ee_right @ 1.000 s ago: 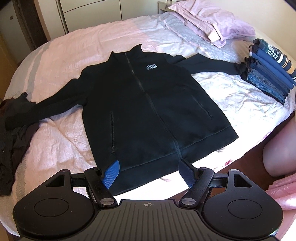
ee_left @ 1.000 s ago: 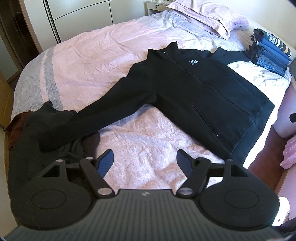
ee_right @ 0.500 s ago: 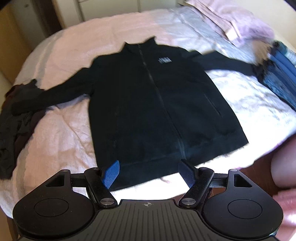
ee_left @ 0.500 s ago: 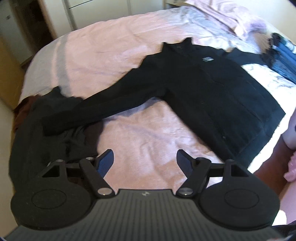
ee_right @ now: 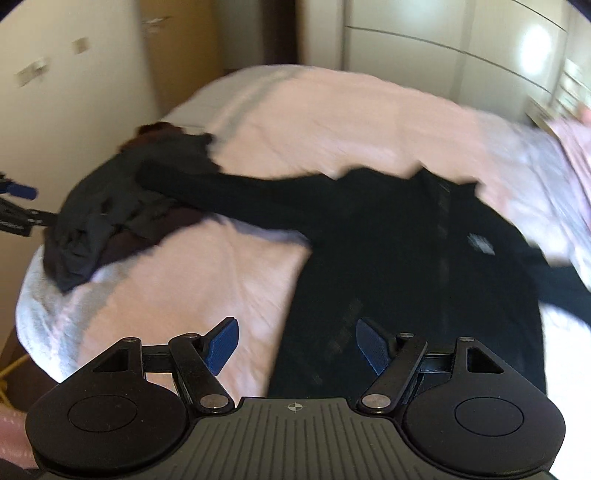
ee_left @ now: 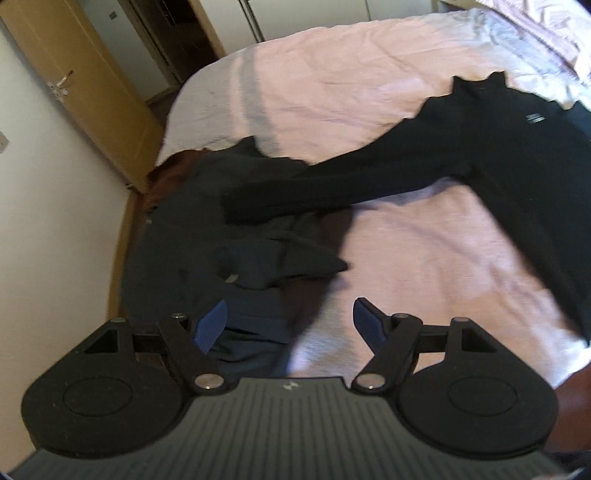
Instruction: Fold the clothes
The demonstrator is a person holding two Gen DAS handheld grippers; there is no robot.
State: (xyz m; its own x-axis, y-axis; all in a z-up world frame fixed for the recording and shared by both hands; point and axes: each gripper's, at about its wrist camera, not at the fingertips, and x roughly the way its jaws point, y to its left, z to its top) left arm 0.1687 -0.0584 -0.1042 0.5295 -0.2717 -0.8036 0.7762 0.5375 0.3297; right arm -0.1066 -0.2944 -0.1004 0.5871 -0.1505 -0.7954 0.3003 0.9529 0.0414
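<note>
A black zip jacket point(ee_left: 517, 162) lies spread flat on the pink bed point(ee_left: 369, 85), with one long sleeve point(ee_left: 332, 188) stretched left over a heap of dark clothes point(ee_left: 236, 258). My left gripper point(ee_left: 290, 325) is open and empty, above the edge of that heap. The jacket also shows in the right wrist view point(ee_right: 424, 266), sleeve point(ee_right: 240, 203) reaching to the heap point(ee_right: 110, 214). My right gripper point(ee_right: 295, 343) is open and empty, above the jacket's lower left edge. Both views are blurred.
A wooden door point(ee_left: 85, 85) and white wall stand left of the bed. White wardrobe doors point(ee_right: 461, 44) lie behind the bed. Pink pillows point(ee_left: 554, 33) sit at the far right. The left gripper's tip point(ee_right: 18, 192) shows at the left edge of the right wrist view.
Both grippers have swung left: the clothes heap and sleeve end now sit in front of the left gripper, and the folded stack at the right has left view. Both stay open.
</note>
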